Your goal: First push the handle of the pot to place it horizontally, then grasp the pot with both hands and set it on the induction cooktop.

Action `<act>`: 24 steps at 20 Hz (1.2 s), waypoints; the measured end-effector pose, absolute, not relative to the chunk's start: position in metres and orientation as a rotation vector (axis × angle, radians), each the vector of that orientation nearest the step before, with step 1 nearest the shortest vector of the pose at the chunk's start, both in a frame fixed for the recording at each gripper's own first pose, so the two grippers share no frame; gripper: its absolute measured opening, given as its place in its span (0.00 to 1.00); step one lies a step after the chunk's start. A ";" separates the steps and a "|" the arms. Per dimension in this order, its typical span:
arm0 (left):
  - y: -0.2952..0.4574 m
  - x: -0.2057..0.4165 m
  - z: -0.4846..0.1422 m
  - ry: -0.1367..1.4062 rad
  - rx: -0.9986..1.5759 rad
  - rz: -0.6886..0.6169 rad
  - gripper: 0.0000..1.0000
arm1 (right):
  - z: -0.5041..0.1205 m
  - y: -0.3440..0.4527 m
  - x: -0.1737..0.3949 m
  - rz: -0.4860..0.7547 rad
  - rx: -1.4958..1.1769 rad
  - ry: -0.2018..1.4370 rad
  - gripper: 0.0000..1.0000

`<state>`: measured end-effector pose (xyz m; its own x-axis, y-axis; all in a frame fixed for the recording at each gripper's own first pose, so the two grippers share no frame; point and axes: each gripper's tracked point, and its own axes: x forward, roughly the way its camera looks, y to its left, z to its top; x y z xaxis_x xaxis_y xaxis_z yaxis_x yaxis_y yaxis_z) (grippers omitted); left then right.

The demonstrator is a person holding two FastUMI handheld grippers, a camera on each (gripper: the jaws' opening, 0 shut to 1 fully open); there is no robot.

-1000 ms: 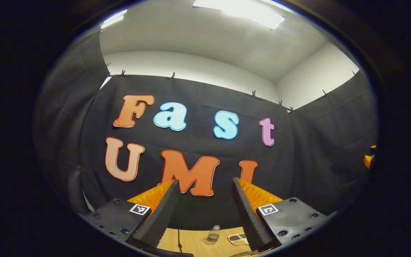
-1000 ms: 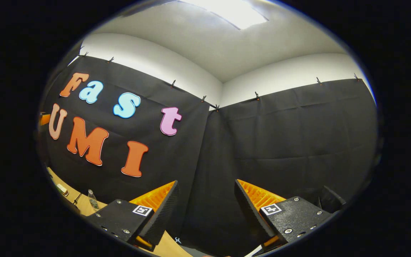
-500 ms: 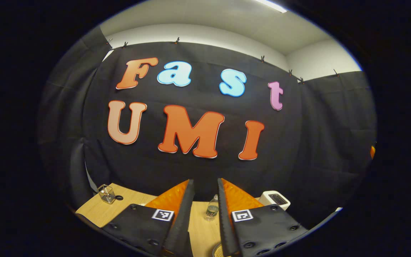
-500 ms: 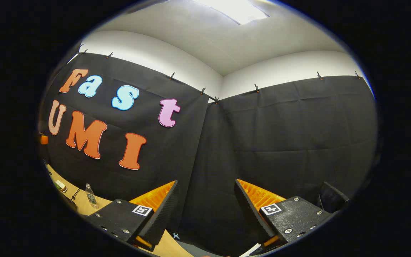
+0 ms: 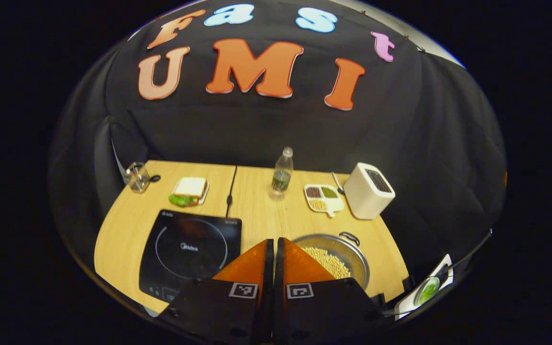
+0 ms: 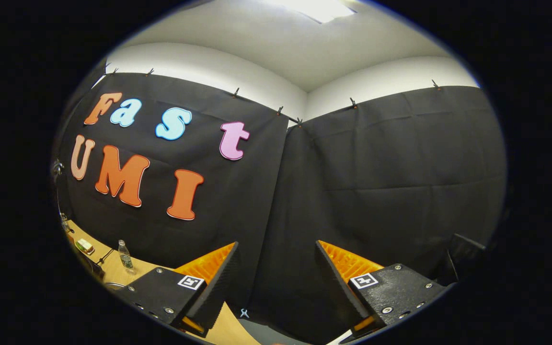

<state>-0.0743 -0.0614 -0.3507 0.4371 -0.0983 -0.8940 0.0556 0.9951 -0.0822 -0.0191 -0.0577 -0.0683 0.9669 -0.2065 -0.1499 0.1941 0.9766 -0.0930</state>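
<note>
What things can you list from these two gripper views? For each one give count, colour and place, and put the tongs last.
pot: one, silver, pale beans inside, table's near right.
pot handle: one, dark loop, pot's far rim.
induction cooktop: one, black, table's near left.
table: one, light wood.
water bottle: one, clear, far centre.
sandwich plate: one, white, behind the cooktop.
glass jar: one, clear, far left corner.
divided dish: one, white, right of the bottle.
white box appliance: one, far right.
left tongs: shut, empty, above the pot's near rim.
right tongs: open, raised toward the wall.
</note>
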 end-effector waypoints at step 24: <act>-0.091 -0.298 -0.469 1.875 -0.245 0.154 0.08 | -0.141 -0.101 -0.024 -0.175 0.020 0.267 0.95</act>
<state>-0.2978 -0.0911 -0.4689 -0.2985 -0.0916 -0.9500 -0.2453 0.9693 -0.0164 -0.0241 -0.1011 -0.1411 0.9496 -0.1694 -0.2639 0.1747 0.9846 -0.0033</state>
